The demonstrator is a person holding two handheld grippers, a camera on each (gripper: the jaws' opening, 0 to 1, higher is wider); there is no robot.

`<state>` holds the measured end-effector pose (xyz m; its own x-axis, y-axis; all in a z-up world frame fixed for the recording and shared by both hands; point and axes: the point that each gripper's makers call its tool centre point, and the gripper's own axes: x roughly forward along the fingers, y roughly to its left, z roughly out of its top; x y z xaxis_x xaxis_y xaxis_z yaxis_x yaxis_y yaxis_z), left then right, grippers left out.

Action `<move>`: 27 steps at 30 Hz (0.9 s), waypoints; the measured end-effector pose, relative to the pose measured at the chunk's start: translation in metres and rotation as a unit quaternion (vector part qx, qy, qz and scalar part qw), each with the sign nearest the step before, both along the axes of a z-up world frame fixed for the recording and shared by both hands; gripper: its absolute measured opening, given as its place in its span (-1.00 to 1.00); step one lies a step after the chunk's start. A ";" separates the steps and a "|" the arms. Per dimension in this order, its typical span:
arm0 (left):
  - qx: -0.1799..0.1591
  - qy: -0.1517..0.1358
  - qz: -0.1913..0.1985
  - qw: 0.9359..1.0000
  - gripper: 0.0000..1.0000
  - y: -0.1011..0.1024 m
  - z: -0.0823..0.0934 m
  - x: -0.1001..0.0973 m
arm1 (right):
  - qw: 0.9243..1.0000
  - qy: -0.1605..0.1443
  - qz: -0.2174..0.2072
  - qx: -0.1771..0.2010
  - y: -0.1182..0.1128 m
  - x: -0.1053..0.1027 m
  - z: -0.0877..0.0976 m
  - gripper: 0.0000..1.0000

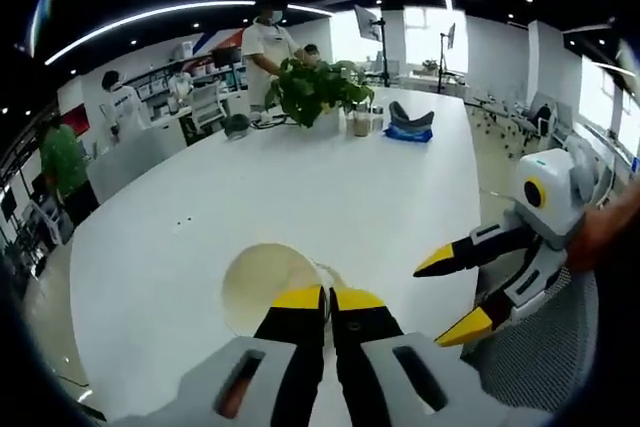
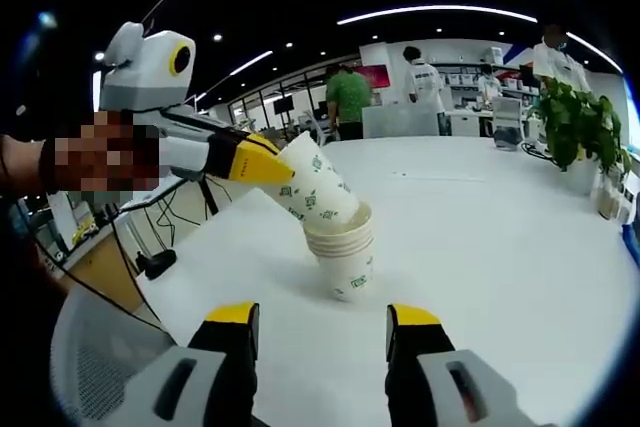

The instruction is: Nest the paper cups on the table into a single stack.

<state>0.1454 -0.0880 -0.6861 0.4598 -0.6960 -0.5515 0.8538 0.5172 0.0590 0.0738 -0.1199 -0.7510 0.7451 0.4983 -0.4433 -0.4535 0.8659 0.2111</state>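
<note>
A short stack of white paper cups (image 2: 346, 257) with green print stands on the white table (image 2: 480, 247). Another paper cup (image 2: 316, 190) leans tilted in the top of that stack. My left gripper (image 2: 262, 163) is shut on this cup's rim, coming in from the left. In the left gripper view I look down into the held cup (image 1: 262, 285), with my left gripper (image 1: 328, 299) pinching its wall. My right gripper (image 2: 322, 317) stands open just in front of the stack, nothing between its fingers. It shows open at the table's right edge (image 1: 450, 295) too.
A potted plant (image 1: 318, 92) and a dark and blue object (image 1: 408, 125) sit at the table's far end. Several people stand beyond the table. A mesh chair back (image 1: 540, 357) lies near the right gripper. Wide bare tabletop (image 1: 300, 197) spreads around the stack.
</note>
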 end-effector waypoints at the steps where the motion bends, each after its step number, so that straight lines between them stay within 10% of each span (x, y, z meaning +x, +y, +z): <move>1: 0.002 0.000 -0.001 1.000 -1.00 -0.001 -0.001 0.000 | 1.000 0.000 0.000 0.000 0.000 0.000 0.000 0.01; 27: -0.021 0.015 0.036 0.999 -0.95 0.009 -0.012 0.009 | 1.000 0.009 0.003 -0.005 0.001 -0.001 -0.005 0.02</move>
